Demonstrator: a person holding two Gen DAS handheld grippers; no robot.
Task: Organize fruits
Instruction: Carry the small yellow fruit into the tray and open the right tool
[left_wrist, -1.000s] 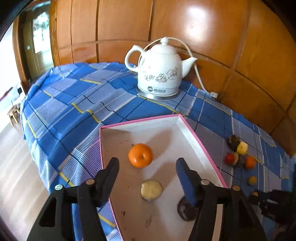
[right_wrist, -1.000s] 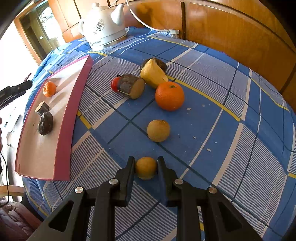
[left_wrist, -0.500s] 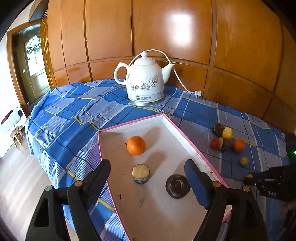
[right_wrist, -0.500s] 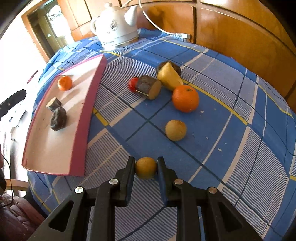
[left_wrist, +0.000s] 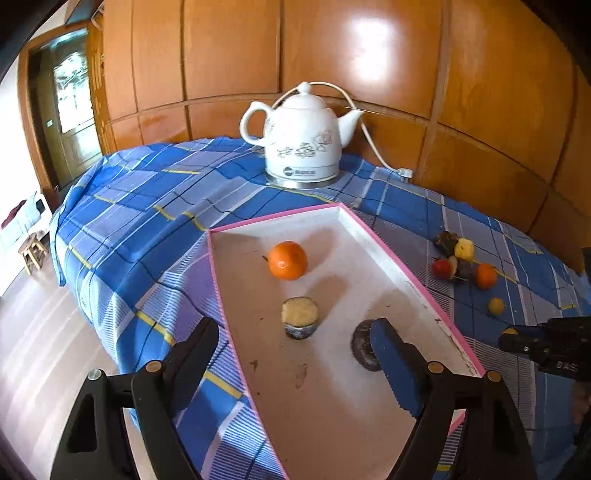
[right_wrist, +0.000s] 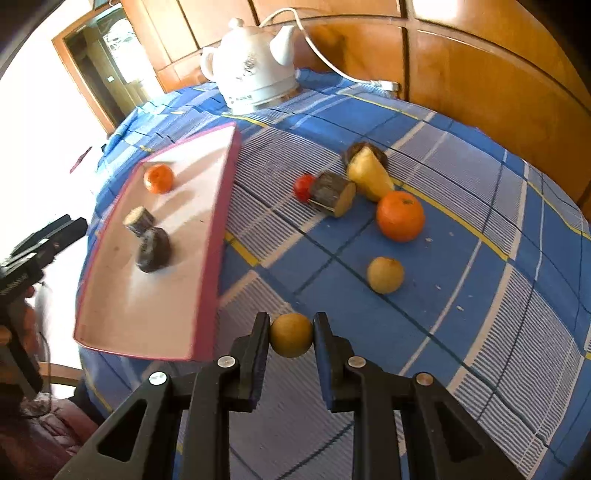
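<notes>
Between my right gripper's (right_wrist: 291, 334) pads I am clamping a small yellow fruit (right_wrist: 290, 335), near the tray's (right_wrist: 210, 258) near corner. Beyond it on the blue checked cloth (right_wrist: 461, 288) are lying a pale fruit (right_wrist: 385, 274), an orange (right_wrist: 400, 216), a tomato (right_wrist: 303, 187) and cut pieces. Inside the pink-rimmed tray a tangerine (left_wrist: 287, 260), a cut stub (left_wrist: 300, 317) and a dark fruit (left_wrist: 364, 343) are sitting in a row. My left gripper (left_wrist: 295, 350) is hanging over the tray, its jaws having just been opening, wide with nothing between them. A kettle (left_wrist: 301, 147) is standing at the cloth's far edge.
</notes>
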